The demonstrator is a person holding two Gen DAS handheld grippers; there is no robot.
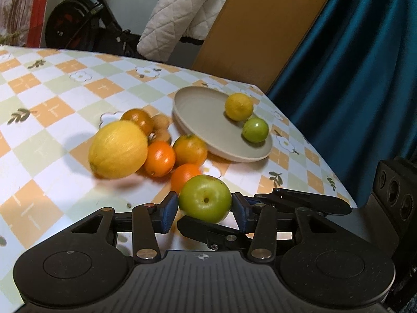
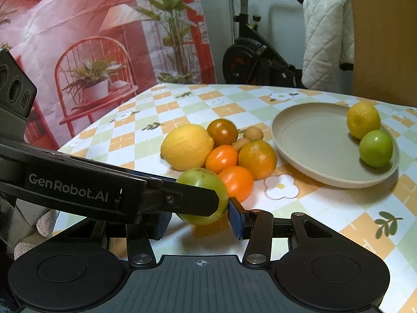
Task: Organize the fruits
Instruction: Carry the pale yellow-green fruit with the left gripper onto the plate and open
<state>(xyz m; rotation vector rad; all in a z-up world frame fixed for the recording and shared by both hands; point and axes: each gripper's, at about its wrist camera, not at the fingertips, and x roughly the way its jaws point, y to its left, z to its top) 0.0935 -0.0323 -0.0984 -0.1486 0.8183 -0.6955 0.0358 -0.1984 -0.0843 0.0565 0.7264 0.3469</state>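
Note:
A green apple [image 1: 205, 197] [image 2: 200, 182] sits between the blue pads of my left gripper [image 1: 204, 212], which is shut on it. My right gripper [image 2: 199, 221] is closed around the same apple from the other side. Its right pad touches the skin; its left pad is hidden behind the left gripper's finger [image 2: 182, 200]. Just beyond lies a pile: a big lemon [image 1: 118, 150] [image 2: 187, 147], several oranges [image 1: 159, 159] [image 2: 235, 182] and small brown fruits [image 1: 161, 121]. A beige plate [image 1: 198, 109] [image 2: 307, 135] holds a small lemon [image 1: 239, 106] [image 2: 363, 120] and a second green apple [image 1: 255, 130] [image 2: 376, 148].
The table has a checked orange-and-green cloth [image 1: 47, 109] and ends close behind the plate. Beyond it are an exercise bike [image 2: 250, 60], a quilted white cover [image 1: 182, 13], a wooden panel [image 1: 265, 20] and a blue curtain [image 1: 351, 83].

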